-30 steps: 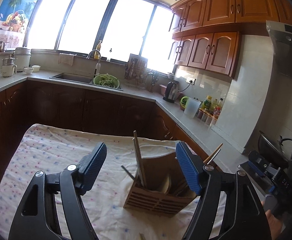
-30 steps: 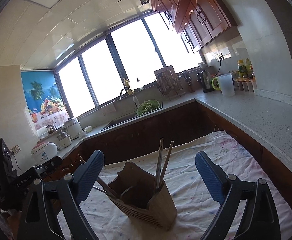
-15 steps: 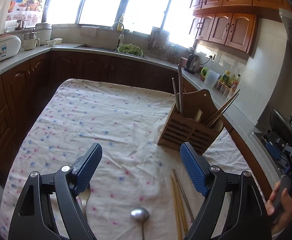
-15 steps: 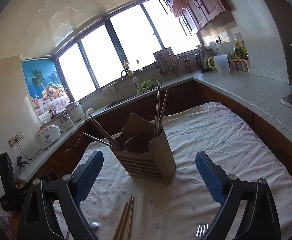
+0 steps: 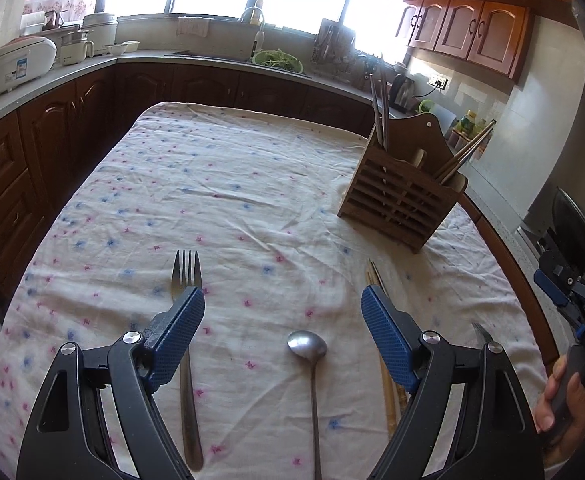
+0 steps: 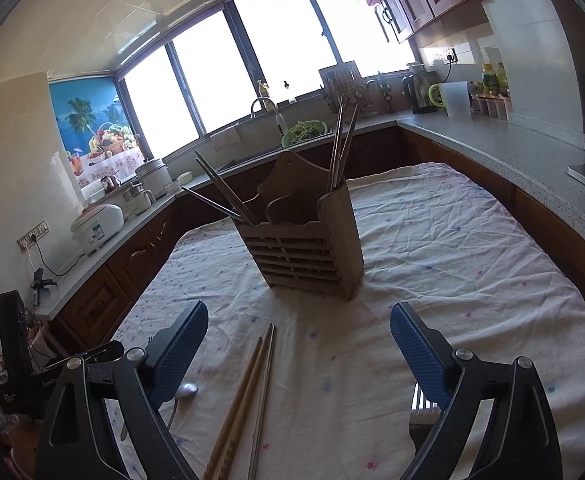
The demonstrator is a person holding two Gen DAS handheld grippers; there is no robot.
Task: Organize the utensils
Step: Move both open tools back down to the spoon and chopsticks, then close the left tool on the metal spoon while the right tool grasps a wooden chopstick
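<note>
A wooden utensil holder [image 5: 402, 196] [image 6: 308, 248] stands on the flowered tablecloth [image 5: 220, 200] with chopsticks upright in it. On the cloth lie a fork [image 5: 186, 276], a metal spoon [image 5: 307, 345] [image 6: 184, 390], loose chopsticks [image 5: 374, 280] [image 6: 248, 392] and a second fork [image 5: 480, 332] [image 6: 422, 404]. My left gripper [image 5: 282, 296] is open above the spoon, its left finger over the first fork. My right gripper [image 6: 299, 312] hangs over the loose chopsticks. Its jaws are closing with nothing pressed between the pads.
Dark wood cabinets and a grey counter [image 6: 504, 148] ring the table. A rice cooker [image 5: 22, 66], a green bowl of greens [image 5: 278, 60] by the sink, a kettle [image 6: 416, 94] and a wok [image 5: 576, 232] stand along it. A hand [image 5: 564, 396] holds the right gripper's handle.
Both grippers have dropped and tipped down toward the table. The spoon, forks and loose chopsticks have come into view under them. The right jaws stand slightly narrower.
</note>
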